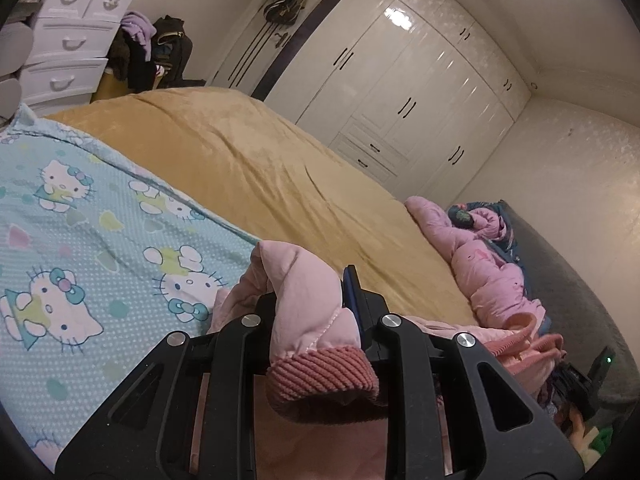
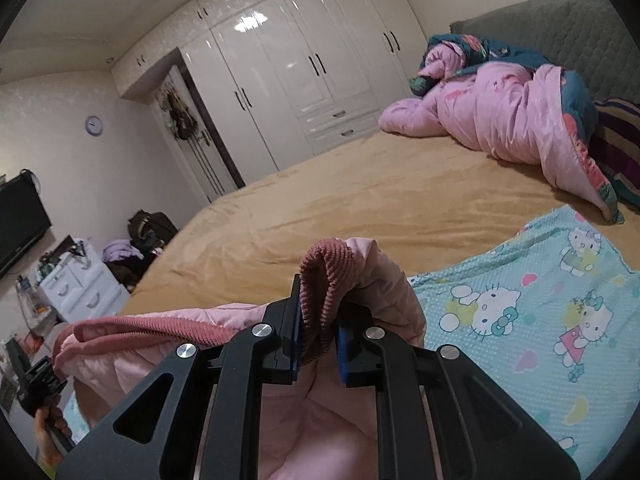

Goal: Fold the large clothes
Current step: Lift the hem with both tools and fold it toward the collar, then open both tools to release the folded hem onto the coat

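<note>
A pink padded jacket point(image 1: 304, 280) with darker pink ribbed cuffs and hem hangs between my two grippers above the bed. My left gripper point(image 1: 316, 304) is shut on a sleeve end, and the ribbed cuff point(image 1: 324, 376) droops toward the camera. My right gripper point(image 2: 318, 332) is shut on another ribbed cuff point(image 2: 324, 280), with pink fabric point(image 2: 384, 292) bunched beside it. The ribbed hem point(image 2: 152, 330) stretches left toward the other gripper point(image 2: 38, 380). In the left wrist view the right gripper point(image 1: 588, 380) shows at the far right.
A light blue Hello Kitty blanket point(image 1: 80, 248) point(image 2: 532, 320) lies on a mustard bedspread point(image 1: 248, 160) point(image 2: 360, 200). A crumpled pink quilt point(image 2: 500, 112) point(image 1: 480, 264) sits by the grey headboard point(image 2: 560, 24). White wardrobes point(image 2: 300, 80), a white drawer unit point(image 1: 68, 40) and a television point(image 2: 20, 216) line the room.
</note>
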The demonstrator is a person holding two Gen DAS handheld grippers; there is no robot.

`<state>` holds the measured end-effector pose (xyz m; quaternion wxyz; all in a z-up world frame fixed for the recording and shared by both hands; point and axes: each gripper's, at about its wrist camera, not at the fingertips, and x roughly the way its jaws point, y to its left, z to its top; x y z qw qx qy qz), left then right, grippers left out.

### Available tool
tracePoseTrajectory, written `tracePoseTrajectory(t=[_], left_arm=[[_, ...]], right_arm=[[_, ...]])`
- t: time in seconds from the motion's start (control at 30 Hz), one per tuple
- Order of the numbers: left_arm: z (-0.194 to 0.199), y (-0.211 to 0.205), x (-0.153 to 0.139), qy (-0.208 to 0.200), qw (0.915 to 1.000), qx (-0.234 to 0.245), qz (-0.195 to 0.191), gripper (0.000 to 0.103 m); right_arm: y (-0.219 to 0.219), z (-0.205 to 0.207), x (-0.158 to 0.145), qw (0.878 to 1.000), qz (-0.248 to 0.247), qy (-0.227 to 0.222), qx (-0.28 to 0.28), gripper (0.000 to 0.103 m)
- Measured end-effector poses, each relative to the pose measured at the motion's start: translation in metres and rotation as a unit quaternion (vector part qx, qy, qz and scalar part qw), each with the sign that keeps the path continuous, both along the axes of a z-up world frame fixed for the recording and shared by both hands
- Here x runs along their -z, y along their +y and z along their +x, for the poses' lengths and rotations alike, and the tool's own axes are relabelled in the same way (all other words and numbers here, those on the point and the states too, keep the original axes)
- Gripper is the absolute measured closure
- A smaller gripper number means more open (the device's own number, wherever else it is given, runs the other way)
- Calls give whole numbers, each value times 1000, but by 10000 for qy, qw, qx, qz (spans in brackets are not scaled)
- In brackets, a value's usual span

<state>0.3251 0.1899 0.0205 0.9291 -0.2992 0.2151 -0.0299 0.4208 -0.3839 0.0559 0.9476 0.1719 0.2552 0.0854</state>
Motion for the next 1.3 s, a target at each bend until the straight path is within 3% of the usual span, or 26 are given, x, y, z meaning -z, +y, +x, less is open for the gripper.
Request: tracePoseTrajectory(t=[0.33,0.67,0.7,0.73,0.77,0.8,0.93,1.07,1.13,1.2,1.3], left_arm=[[28,-4,36,379,9992,51,60,87],[35,-4,44,470,9988,161,28,87],[35,-3,44,470,9988,170,5,87],[35,-3,44,467,9987,183,-5,87],[35,-4,44,474,9987,188,-3,86],[35,-3,44,477,9987,191,0,86],[34,-1,44,476,9986,231,-75,84],[32,-3,41,473,9986,246,-31,84],[32,-4,39,489,9985,250,-16,83],[31,-5,37,488,9985,258,24,82],[29,-7,29,451,9986,253,112,77]], right_arm=[[15,47,46,9969,-333,685,215,90],[2,34,51,9948,394,916,196,74],[1,29,49,9947,493,895,139,61],[0,25,49,9941,606,891,90,31],[2,21,48,9939,633,898,111,15],[5,14,46,9942,600,876,151,10],[39,-15,40,9961,380,761,-211,10],[116,-54,46,9924,-316,610,-1020,11],[152,-60,57,9857,-653,776,-1345,16],[185,-56,74,9758,-1113,1100,-1529,32],[208,-40,93,9697,-1539,1318,-1362,33]])
